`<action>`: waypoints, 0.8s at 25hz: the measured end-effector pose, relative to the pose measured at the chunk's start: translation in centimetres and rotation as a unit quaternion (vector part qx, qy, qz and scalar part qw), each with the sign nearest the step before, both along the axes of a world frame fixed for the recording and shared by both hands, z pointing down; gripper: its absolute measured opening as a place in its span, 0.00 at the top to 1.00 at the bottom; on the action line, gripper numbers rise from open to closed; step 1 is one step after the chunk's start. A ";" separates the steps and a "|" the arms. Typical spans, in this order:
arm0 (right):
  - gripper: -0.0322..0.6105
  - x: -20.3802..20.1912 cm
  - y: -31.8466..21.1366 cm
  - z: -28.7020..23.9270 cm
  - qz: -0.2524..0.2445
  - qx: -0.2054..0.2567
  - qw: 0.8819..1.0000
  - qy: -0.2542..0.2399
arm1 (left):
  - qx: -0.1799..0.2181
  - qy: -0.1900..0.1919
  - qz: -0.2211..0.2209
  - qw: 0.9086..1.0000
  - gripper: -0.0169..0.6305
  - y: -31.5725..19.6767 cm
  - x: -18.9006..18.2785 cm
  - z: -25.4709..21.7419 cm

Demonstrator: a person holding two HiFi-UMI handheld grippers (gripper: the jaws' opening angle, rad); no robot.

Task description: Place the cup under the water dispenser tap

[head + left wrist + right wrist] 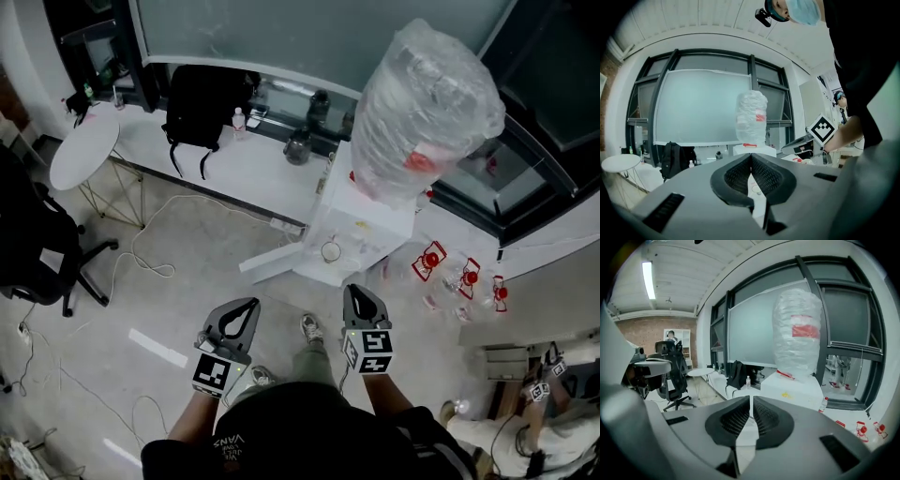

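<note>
The water dispenser [373, 221] is white, its bottle [427, 103] clear-wrapped with a red label, the backpack [199, 103] black.

We see a black backpack [197, 103] standing on a white ledge [253, 178] under the window. Just right of the backpack stands a small water bottle [238, 119], and farther right a dark jug [298, 146]. Left of the backpack we find a round white table [84, 145], with a black office chair [42, 253] beyond it. Thin cables [141, 246] trail over the floor before the backpack. Well to its right lie clear bottles with red parts [466, 277].
</note>
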State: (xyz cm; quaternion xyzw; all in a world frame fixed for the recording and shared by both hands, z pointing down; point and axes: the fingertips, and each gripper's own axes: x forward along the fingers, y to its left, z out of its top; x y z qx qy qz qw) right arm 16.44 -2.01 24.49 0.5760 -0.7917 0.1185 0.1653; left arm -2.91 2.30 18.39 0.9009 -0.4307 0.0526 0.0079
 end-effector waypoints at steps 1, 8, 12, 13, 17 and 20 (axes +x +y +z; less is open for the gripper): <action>0.87 -0.2 0.6 -0.7 0.000 0.006 1.000 -0.003 | 0.001 -0.001 -0.001 1.000 0.94 0.6 -0.3 -0.3; 0.87 -1.2 4.2 -3.1 -0.004 0.024 1.000 -0.007 | -0.006 -0.025 -0.009 1.000 0.94 3.6 -2.6 -0.6; 0.88 -1.3 5.7 -4.1 0.000 0.031 0.999 -0.015 | -0.001 -0.029 -0.010 1.000 0.95 4.9 -3.3 -1.2; 0.88 -1.3 6.0 -4.3 0.002 0.034 0.999 -0.018 | 0.001 -0.029 -0.010 1.000 0.94 5.1 -3.4 -1.4; 0.88 -1.4 6.7 -5.3 0.009 0.044 0.999 -0.022 | 0.004 -0.030 -0.016 0.999 0.94 5.7 -4.4 -1.9; 0.88 -1.5 7.0 -5.9 0.009 0.053 0.998 -0.024 | 0.005 -0.031 -0.017 0.999 0.94 6.1 -4.7 -2.1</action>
